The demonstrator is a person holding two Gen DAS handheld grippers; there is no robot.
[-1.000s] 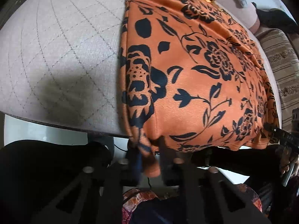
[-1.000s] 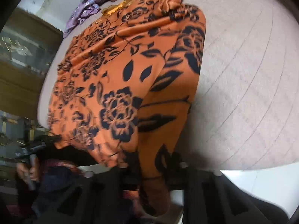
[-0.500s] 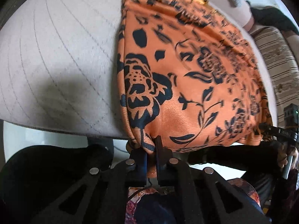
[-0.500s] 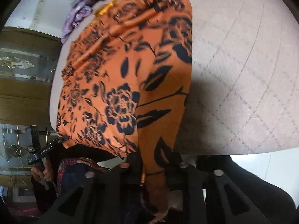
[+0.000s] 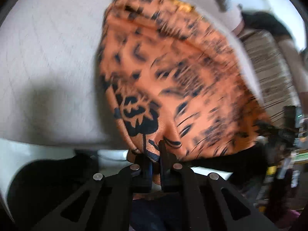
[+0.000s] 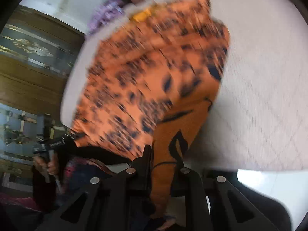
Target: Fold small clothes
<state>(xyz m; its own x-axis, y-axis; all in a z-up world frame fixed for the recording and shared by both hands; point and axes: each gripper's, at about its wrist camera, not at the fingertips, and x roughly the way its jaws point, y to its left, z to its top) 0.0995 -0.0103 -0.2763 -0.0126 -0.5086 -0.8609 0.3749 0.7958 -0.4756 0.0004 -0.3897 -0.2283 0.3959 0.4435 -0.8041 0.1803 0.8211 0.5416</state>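
An orange garment with black flowers [image 5: 169, 73] lies on a grey quilted surface [image 5: 48, 57], its near hem lifted off the edge. My left gripper [image 5: 155, 154] is shut on the hem's left corner. In the right wrist view the same garment [image 6: 154, 77] is blurred by motion, and my right gripper [image 6: 163, 165] is shut on the hem's right corner, cloth hanging between the fingers. Each gripper shows small in the other's view, holding the far corner.
The grey surface [image 6: 259, 96] ends in a near edge just ahead of both grippers. A wooden cabinet [image 6: 34, 61] stands left in the right wrist view. A striped cushion [image 5: 269, 61] lies at the right. Purple cloth [image 6: 107, 17] lies beyond the garment.
Both grippers have lifted the near hem and moved it forward over the garment; the cloth bunches and both views are now motion-blurred.
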